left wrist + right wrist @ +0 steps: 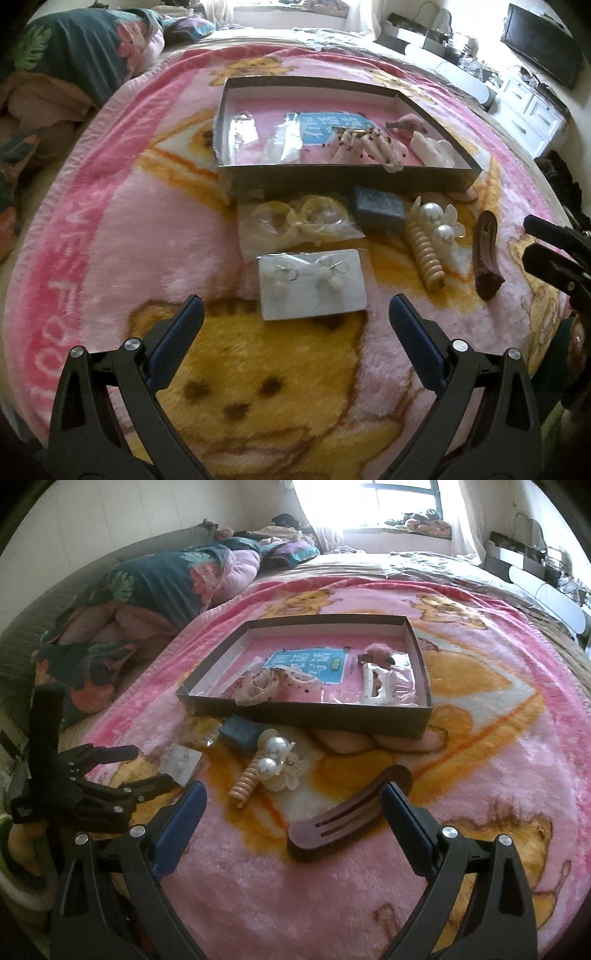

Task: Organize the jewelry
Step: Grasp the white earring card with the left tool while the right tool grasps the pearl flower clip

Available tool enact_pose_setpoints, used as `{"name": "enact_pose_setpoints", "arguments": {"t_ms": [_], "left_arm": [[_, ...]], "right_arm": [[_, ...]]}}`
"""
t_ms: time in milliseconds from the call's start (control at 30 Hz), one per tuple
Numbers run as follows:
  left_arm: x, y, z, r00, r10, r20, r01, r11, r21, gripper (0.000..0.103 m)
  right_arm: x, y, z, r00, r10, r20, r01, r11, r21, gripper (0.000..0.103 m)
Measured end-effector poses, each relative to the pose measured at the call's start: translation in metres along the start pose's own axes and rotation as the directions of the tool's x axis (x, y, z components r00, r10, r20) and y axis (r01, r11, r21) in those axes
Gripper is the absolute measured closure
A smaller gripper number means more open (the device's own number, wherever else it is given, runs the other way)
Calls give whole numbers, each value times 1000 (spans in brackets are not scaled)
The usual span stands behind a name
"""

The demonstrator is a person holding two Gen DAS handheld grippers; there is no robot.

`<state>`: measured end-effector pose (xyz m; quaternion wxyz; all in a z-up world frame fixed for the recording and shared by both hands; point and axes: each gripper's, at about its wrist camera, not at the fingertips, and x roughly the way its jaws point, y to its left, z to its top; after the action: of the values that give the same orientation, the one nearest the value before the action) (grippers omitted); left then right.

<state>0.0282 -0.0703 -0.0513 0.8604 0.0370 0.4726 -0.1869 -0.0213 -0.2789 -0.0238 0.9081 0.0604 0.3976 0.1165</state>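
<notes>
- Pink plush blanket (110,240) with a bear print covered the bed, and a shallow cardboard box (332,175) sat on it at the far centre.
- Inside the box lay a blue card (328,127), a lace hair tie (369,147) and a white claw clip (432,147).
- Near the box's front wall rested a bagged yellow pair (295,221), a small blue box (378,208), a pearl clip (436,229) and a brown barrette (347,818).
- A white earring card (312,282) lay just beyond the left gripper (295,321), whose fingers were spread wide, holding nothing.
- The right gripper (291,805) was likewise released, its fingers either side of the barrette, not visibly touching it.
</notes>
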Motion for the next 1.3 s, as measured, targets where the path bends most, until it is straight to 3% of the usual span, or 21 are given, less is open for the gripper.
{"name": "enact_pose_setpoints", "arguments": {"t_ms": [233, 567, 800, 900, 1300], "left_arm": [[14, -5, 5, 1000, -8, -1, 8, 1000, 9, 10], [23, -16, 5, 1000, -12, 8, 12, 999, 50, 40], [21, -15, 3, 1000, -30, 8, 29, 999, 43, 43], [18, -14, 0, 999, -43, 5, 43, 998, 40, 43], [8, -16, -4, 998, -68, 15, 68, 997, 38, 43]], "right_arm": [[33, -11, 10, 995, 69, -74, -65, 996, 60, 19], [64, -7, 13, 981, 129, -143, -115, 988, 104, 29], [80, -4, 15, 977, 142, -158, -122, 985, 125, 46], [78, -5, 15, 983, 129, -133, -111, 985, 132, 61], [48, -10, 2, 994, 89, -66, -82, 991, 102, 61]]}}
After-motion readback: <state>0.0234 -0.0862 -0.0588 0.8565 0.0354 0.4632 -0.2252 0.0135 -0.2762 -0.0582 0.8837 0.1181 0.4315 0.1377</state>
